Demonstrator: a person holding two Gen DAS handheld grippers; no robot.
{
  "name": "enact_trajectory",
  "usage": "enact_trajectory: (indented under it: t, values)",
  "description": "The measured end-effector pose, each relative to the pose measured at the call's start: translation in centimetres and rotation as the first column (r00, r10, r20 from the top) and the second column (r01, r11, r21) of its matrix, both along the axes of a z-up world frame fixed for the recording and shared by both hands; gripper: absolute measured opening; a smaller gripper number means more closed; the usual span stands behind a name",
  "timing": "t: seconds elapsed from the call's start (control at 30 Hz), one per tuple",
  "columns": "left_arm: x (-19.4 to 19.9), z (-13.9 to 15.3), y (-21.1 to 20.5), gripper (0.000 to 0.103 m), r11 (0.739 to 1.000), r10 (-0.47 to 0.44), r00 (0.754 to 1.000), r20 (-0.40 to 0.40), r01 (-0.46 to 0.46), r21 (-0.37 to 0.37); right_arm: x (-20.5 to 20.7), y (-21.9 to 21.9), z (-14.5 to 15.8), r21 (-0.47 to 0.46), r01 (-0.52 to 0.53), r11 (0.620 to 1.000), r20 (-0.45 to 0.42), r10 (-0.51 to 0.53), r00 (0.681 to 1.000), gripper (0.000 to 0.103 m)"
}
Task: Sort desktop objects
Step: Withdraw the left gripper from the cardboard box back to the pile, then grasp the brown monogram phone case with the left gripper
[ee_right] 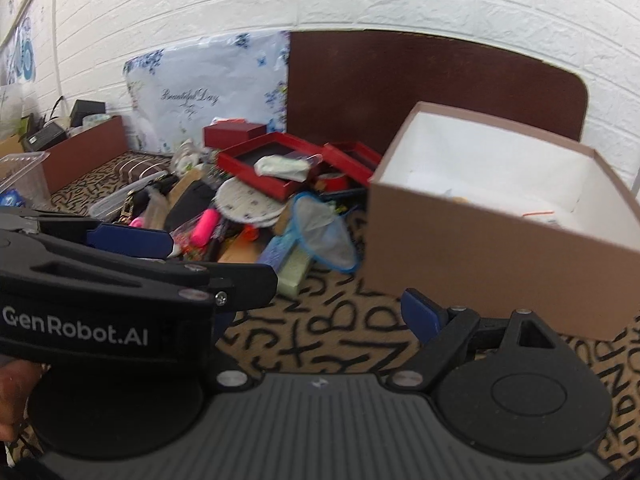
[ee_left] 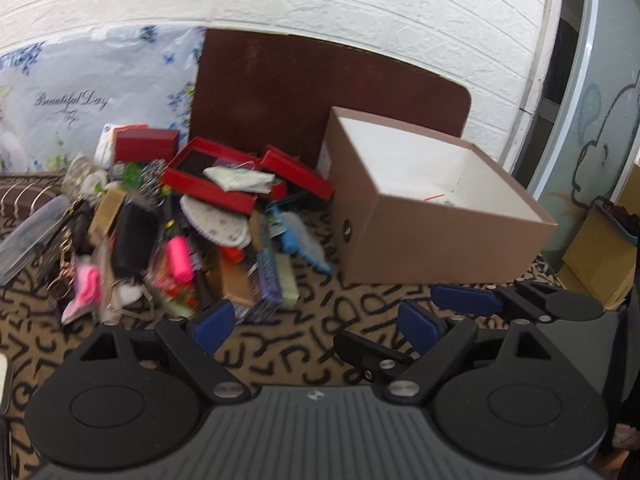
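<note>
A heap of small objects (ee_left: 192,240) lies on the patterned tablecloth: red trays (ee_left: 216,184), a pink marker (ee_left: 178,260), a blue mesh net (ee_right: 324,232), a white round pad (ee_right: 248,202). An open brown cardboard box (ee_left: 432,208) stands to its right, also in the right wrist view (ee_right: 500,240). My left gripper (ee_left: 316,324) is open and empty, low over the cloth in front of the heap. My right gripper (ee_right: 320,312) is open and empty in front of the box; its fingers (ee_left: 468,300) show at the right of the left view. The left gripper's body (ee_right: 120,280) hides its left finger.
A brown board (ee_left: 320,96) and a floral bag (ee_left: 80,96) lean on the white brick wall behind. A brown tray (ee_right: 84,152) and a clear plastic container (ee_right: 20,176) stand at far left. Cardboard boxes (ee_left: 600,264) sit beyond the table's right edge.
</note>
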State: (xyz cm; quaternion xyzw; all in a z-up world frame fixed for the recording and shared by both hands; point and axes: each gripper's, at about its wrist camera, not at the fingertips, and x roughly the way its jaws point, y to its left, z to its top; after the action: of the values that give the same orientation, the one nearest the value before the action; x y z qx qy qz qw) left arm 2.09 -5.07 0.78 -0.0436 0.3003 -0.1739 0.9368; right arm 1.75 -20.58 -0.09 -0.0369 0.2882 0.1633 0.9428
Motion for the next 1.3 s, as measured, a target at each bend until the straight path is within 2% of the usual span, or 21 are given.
enact_trajectory:
  t: [0.37, 0.57, 0.77, 0.83, 0.93, 1.13, 1.2, 1.27, 1.3]
  values:
    - [0.1, -3.4, 5.4, 0.091, 0.994, 0.104, 0.992, -0.075, -0.105, -0.008, -0.3, 4.7, -2.9, -0.009, -0.079, 0.997, -0.037, 0.079, 0.996, 0.087]
    - [1.0, -3.2, 8.8, 0.091, 0.982, 0.184, 0.981, -0.062, -0.187, -0.042, 0.5, 6.3, -3.1, 0.003, -0.112, 0.994, -0.026, 0.112, 0.993, 0.087]
    - [2.0, -3.4, 11.1, 0.088, 0.972, 0.221, 0.974, -0.052, -0.225, -0.062, 1.5, 8.6, -3.2, -0.008, -0.154, 0.988, -0.002, 0.154, 0.988, 0.087]
    - [2.5, -3.6, 11.8, 0.081, 0.969, 0.233, 0.971, -0.060, -0.237, -0.069, 1.7, 9.4, -3.2, -0.017, -0.173, 0.985, 0.010, 0.173, 0.985, 0.086]
    - [3.4, -3.8, 12.6, 0.076, 0.966, 0.246, 0.967, -0.066, -0.250, -0.069, 2.0, 10.6, -3.2, -0.033, -0.197, 0.980, 0.024, 0.198, 0.980, 0.086]
    - [4.8, -4.4, 13.1, 0.061, 0.968, 0.235, 0.969, -0.070, -0.240, -0.069, 3.1, 12.3, -3.4, -0.061, -0.203, 0.977, 0.034, 0.205, 0.978, 0.076]
    - [5.1, -4.5, 13.1, 0.059, 0.969, 0.232, 0.970, -0.071, -0.237, -0.071, 3.3, 12.7, -3.4, -0.064, -0.209, 0.976, 0.037, 0.212, 0.977, 0.073]
    - [5.4, -4.6, 13.3, 0.058, 0.967, 0.238, 0.969, -0.067, -0.243, -0.073, 3.6, 13.0, -3.4, -0.066, -0.220, 0.973, 0.035, 0.222, 0.974, 0.065]
    - [5.5, -4.6, 13.4, 0.058, 0.967, 0.241, 0.968, -0.068, -0.246, -0.073, 3.7, 13.2, -3.4, -0.069, -0.228, 0.971, 0.035, 0.231, 0.972, 0.064]
